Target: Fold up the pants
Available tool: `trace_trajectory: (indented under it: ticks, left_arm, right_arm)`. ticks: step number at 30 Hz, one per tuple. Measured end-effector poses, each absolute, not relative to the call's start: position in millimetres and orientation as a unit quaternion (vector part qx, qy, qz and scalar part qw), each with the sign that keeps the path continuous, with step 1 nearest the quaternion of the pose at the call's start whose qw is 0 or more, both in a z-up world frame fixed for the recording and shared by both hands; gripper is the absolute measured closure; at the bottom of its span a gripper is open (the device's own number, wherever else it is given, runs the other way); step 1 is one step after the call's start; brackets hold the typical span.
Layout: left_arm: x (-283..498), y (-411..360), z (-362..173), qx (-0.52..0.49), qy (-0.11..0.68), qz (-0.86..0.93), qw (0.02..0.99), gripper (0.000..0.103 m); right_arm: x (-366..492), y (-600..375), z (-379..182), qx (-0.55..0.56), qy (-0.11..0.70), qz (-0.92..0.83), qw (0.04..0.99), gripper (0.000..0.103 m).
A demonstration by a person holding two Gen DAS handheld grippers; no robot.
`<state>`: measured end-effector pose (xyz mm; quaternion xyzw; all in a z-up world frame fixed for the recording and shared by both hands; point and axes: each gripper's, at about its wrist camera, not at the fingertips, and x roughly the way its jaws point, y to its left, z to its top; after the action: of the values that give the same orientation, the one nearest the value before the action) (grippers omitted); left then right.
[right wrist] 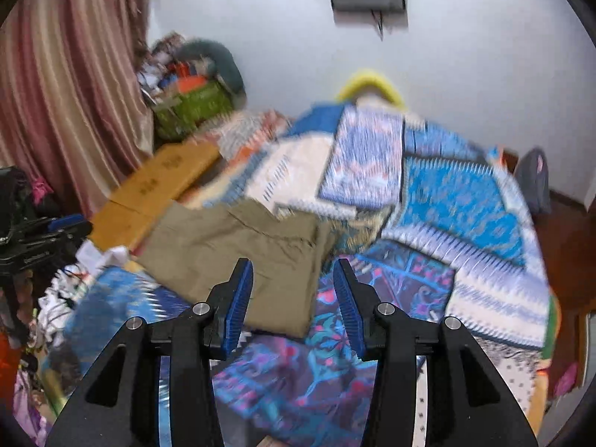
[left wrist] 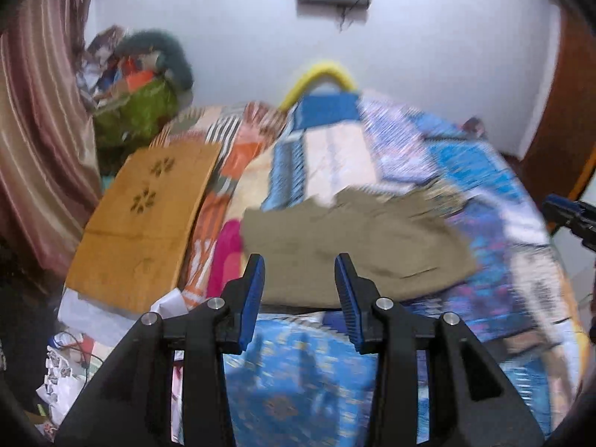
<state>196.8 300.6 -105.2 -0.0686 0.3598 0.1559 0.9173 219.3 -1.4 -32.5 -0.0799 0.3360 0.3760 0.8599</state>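
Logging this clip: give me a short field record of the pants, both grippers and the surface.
pants: olive pants, folded into a compact rectangle, lying flat
surface: patchwork bedspread, blue and purple
left gripper: left gripper open, nothing between its pads
right gripper: right gripper open, empty
nearby: orange cardboard beside the pants

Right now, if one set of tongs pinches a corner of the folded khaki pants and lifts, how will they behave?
The khaki pants look like thin woven cloth with soft creases, so they would probably droop and unfold from a one-corner lift. They lie flat on the patchwork bedspread, so likely light. A push would probably bunch them rather than slide them, since both are fabric.
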Motion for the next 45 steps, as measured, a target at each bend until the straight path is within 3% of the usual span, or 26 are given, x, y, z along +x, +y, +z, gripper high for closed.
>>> trace_trajectory:
  ticks: [10,17,20,22,24,26,28,30,32,38,45]
  left_arm:
    - [79.6,196.2,19.0,-0.042,0.208,0.112,0.971,0.062]
    - [7.7,151.0,51.4,-0.030,0.126,0.120,0.984,0.053]
    - [-13.5,137.4,54.9,-0.027,0.105,0.123,0.986,0.047]
    - [-24.2,129.5,54.5,-0.022,0.095,0.127,0.987,0.039]
    - [-30.3,123.7,53.5,-0.020,0.089,0.130,0.987,0.027]
    - [-37.3,118.8,52.4,-0.020,0.082,0.132,0.988,0.024]
    - [-41.4,118.5,50.4,-0.021,0.081,0.132,0.988,0.021]
    - [-46.7,117.0,49.9,-0.020,0.076,0.133,0.988,0.006]
    - [-52.5,116.4,49.2,-0.024,0.068,0.138,0.988,0.000]
    - [-59.4,122.0,46.0,-0.029,0.067,0.147,0.987,0.000]
    - [-61.6,119.2,37.5,-0.021,0.069,0.157,0.985,0.000]
  right_arm:
    - [106.4,-47.9,69.9,-0.034,0.196,0.430,0.881,0.062]
    - [37.3,-66.2,92.0,-0.009,0.125,0.453,0.883,0.061]
    - [19.1,-68.8,91.3,-0.007,0.101,0.448,0.888,0.048]
    - [7.2,-70.6,91.0,-0.011,0.086,0.440,0.894,0.046]
    - [0.8,-69.0,88.9,-0.014,0.078,0.434,0.897,0.041]
    - [-2.6,-70.1,88.1,-0.007,0.072,0.431,0.899,0.025]
    - [-6.7,-72.3,87.6,-0.005,0.070,0.427,0.901,0.021]
    - [-6.7,-73.2,86.1,-0.003,0.080,0.425,0.901,0.021]
    - [-6.4,-74.7,84.5,0.005,0.085,0.426,0.901,0.017]
    - [-9.7,-74.6,79.2,0.005,0.076,0.399,0.914,0.000]
    - [-16.3,-78.4,78.7,0.002,0.071,0.398,0.915,0.000]
